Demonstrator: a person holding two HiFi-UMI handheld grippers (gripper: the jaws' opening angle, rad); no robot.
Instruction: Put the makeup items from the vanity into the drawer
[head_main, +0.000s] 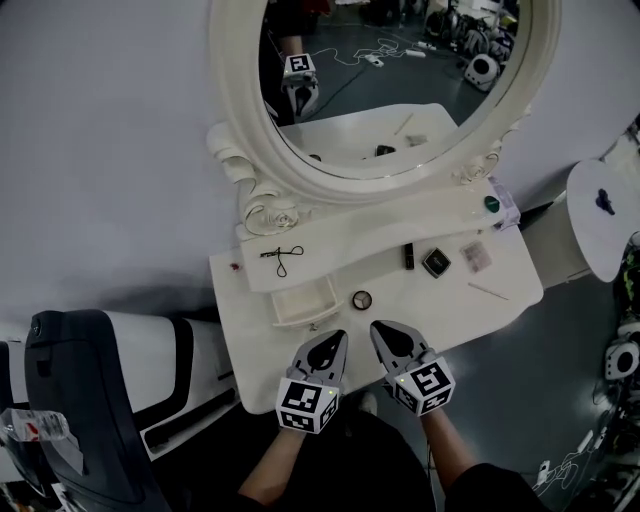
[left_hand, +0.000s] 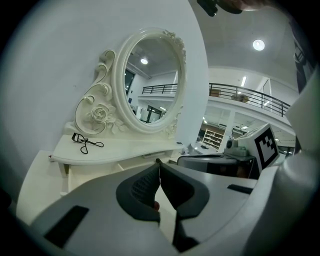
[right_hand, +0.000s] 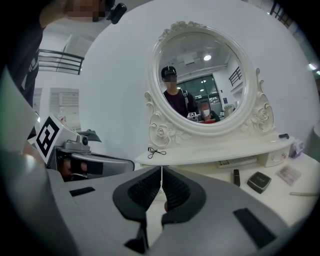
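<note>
The left gripper (head_main: 335, 340) and the right gripper (head_main: 383, 332) looked alike. Each had a pale grey plastic shell that tapered forward into two jaws lined with black ribbed pads (left_hand: 142, 187). Narrow black slots were set into the grey shell on either side. Behind each shell sat a white cube printed with black square markers, the left cube (head_main: 306, 405) and the right cube (head_main: 425, 386). The person wore a dark top (head_main: 370, 465), with a dark sleeve (head_main: 495, 490) on the right arm.
</note>
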